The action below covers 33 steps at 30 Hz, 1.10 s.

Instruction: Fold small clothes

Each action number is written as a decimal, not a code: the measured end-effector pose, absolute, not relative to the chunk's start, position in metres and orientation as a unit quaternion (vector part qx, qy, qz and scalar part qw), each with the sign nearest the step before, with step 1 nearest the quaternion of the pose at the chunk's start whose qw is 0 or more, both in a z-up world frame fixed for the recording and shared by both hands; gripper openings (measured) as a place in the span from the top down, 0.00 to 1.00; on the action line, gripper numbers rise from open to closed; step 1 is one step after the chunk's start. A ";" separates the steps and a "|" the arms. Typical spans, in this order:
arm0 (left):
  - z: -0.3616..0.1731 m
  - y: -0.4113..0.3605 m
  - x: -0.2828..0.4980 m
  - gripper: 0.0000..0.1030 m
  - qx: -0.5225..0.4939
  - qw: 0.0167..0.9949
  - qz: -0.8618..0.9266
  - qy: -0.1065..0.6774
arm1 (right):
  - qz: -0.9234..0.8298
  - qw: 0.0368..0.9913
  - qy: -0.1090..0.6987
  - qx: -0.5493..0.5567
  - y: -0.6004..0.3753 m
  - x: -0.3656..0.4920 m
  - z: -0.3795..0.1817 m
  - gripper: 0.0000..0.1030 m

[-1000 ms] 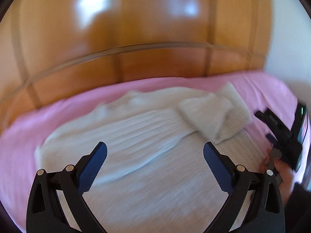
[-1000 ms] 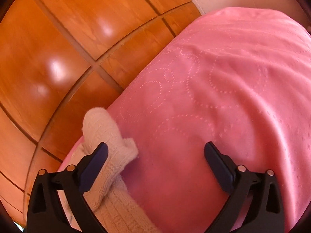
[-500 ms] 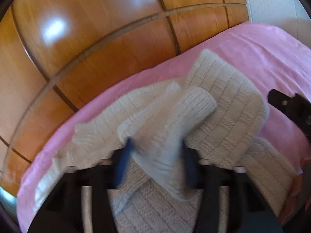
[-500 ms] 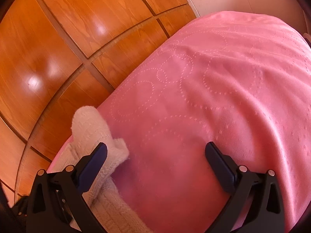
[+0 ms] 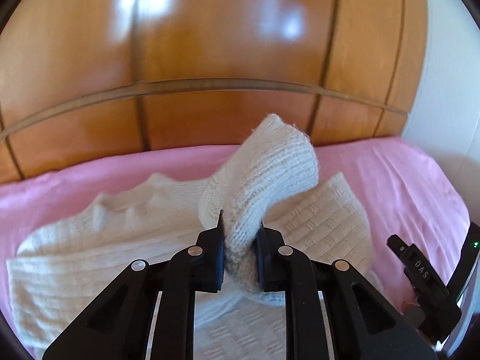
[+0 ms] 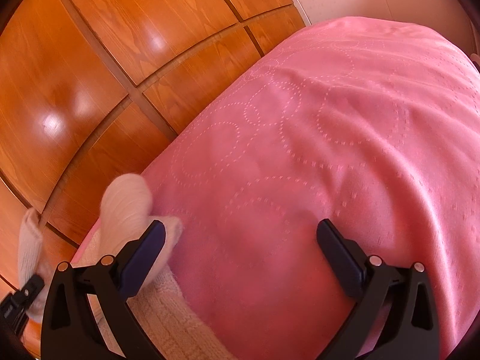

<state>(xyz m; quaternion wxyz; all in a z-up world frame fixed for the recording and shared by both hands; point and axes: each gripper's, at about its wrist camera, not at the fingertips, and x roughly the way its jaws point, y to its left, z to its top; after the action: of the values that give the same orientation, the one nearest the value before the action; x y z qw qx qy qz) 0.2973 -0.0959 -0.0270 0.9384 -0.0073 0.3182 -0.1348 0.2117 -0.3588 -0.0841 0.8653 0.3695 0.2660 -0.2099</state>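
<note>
Closing on the cream sweater's sleeve (image 5: 258, 180), your left gripper (image 5: 240, 240) pinches it; your right gripper (image 6: 240, 246) hangs spread over the pink bed (image 6: 330, 150).

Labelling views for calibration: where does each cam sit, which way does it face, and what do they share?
Left wrist: on the left gripper, facing the wooden headboard; jaws closing on a cream sleeve; the right gripper shows at the right edge.
Right wrist: on the right gripper, jaws open, over the pink bedspread.
Shared: sweater, bedspread, headboard.
</note>
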 end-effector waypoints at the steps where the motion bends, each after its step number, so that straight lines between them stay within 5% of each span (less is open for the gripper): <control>1: -0.029 -0.085 0.295 0.85 -0.018 0.940 -0.125 0.317 | -0.209 0.865 0.266 0.370 -0.359 0.211 -0.084 0.02; 6: -0.057 -0.030 0.289 0.84 -0.117 0.925 -0.099 0.348 | -0.208 0.865 0.265 0.371 -0.358 0.211 -0.085 0.02; 10: -0.078 0.005 0.277 0.43 -0.201 0.910 -0.078 0.354 | -0.208 0.865 0.265 0.372 -0.358 0.211 -0.085 0.02; 15: -0.091 0.040 0.282 0.36 -0.314 0.878 -0.052 0.358 | -0.208 0.865 0.265 0.372 -0.357 0.211 -0.084 0.02; 17: -0.092 0.044 0.287 0.41 -0.329 0.870 -0.050 0.364 | -0.207 0.865 0.264 0.373 -0.357 0.211 -0.084 0.02; 19: -0.088 0.045 0.291 0.92 -0.310 0.872 -0.042 0.376 | -0.206 0.865 0.264 0.374 -0.357 0.211 -0.084 0.02; 26: -0.088 0.077 0.262 0.93 -0.289 0.892 -0.018 0.348 | -0.202 0.866 0.264 0.374 -0.356 0.212 -0.084 0.02; 29: -0.111 0.084 0.255 0.81 -0.319 0.879 -0.051 0.350 | -0.194 0.866 0.262 0.378 -0.356 0.213 -0.083 0.02; 31: -0.116 0.089 0.256 0.60 -0.352 0.871 -0.087 0.333 | -0.189 0.866 0.262 0.382 -0.356 0.213 -0.083 0.02; 33: -0.112 0.085 0.257 0.49 -0.339 0.877 -0.097 0.326 | -0.181 0.866 0.265 0.383 -0.356 0.214 -0.082 0.02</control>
<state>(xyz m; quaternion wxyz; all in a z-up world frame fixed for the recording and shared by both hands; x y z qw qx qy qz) 0.2574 0.0851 -0.1123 0.8769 -0.3394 0.3262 -0.0975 0.2137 -0.3560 -0.0816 0.8663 0.3826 0.2650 -0.1814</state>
